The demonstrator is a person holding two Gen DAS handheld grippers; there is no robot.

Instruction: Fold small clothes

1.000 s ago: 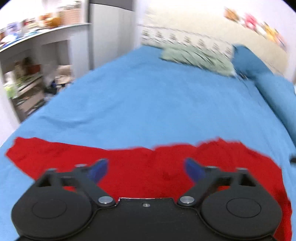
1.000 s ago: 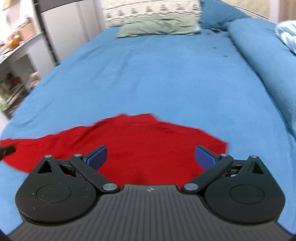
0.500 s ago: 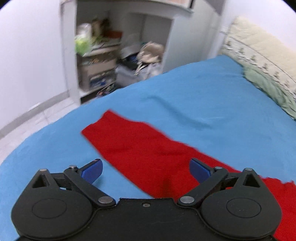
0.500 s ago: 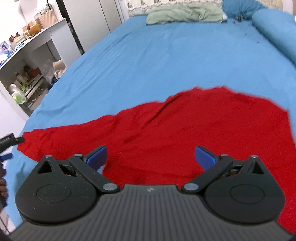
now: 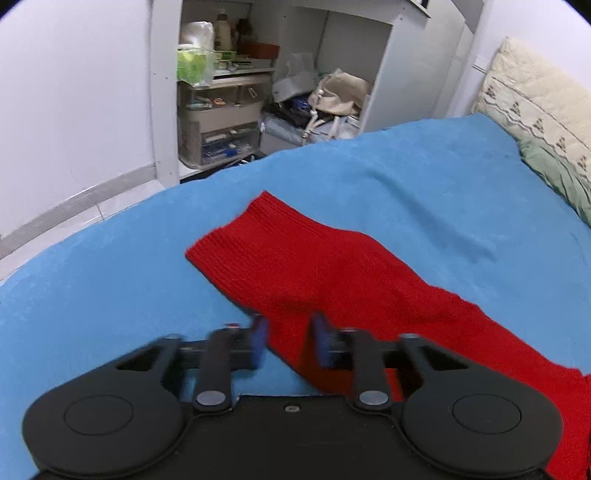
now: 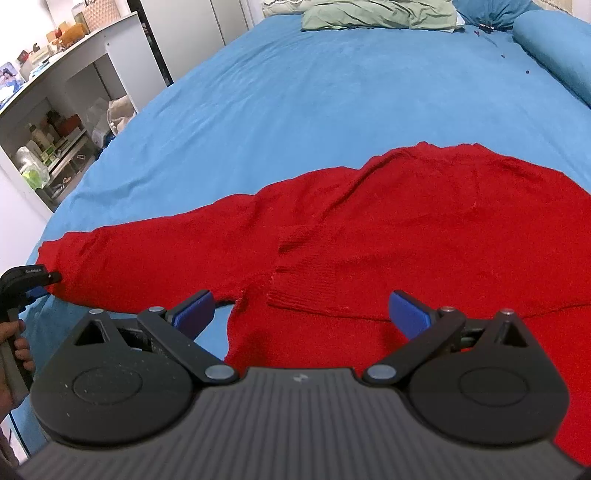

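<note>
Left gripper (image 5: pixel 286 341) low over the near edge of the sleeve (image 5: pixel 295 254), fingers blurred, drawn in to a narrow gap with the sleeve's edge lying between them; whether the pads actually pinch the knit cannot be told, since a strip of red shows between them and the blur hides any contact. Right gripper (image 6: pixel 301 314) hovers spread wide above the hem of the red sweater (image 6: pixel 424 229), holding nothing, blue pads apart to either side of a ribbed fold. In the right view the left tool shows at the far left edge, its tip at the sleeve's cuff end. Sweater lies flat on the blue bedspread (image 6: pixel 332 92), body to the right, one sleeve stretched out toward the left side of the bed, cuff (image 5: pixel 236 232) ribbed and near the mattress edge. Judgement: the sleeve is laid out long so it can be taken near its end and folded across the body; the right tool waits over the body, likely to pin or take the hem. Folding looks barely started. Beyond, a green pillow (image 6: pixel 376 14) at the headboard end; off the bed's left side, white shelves (image 5: pixel 229 92) with boxes and bottles.
</note>
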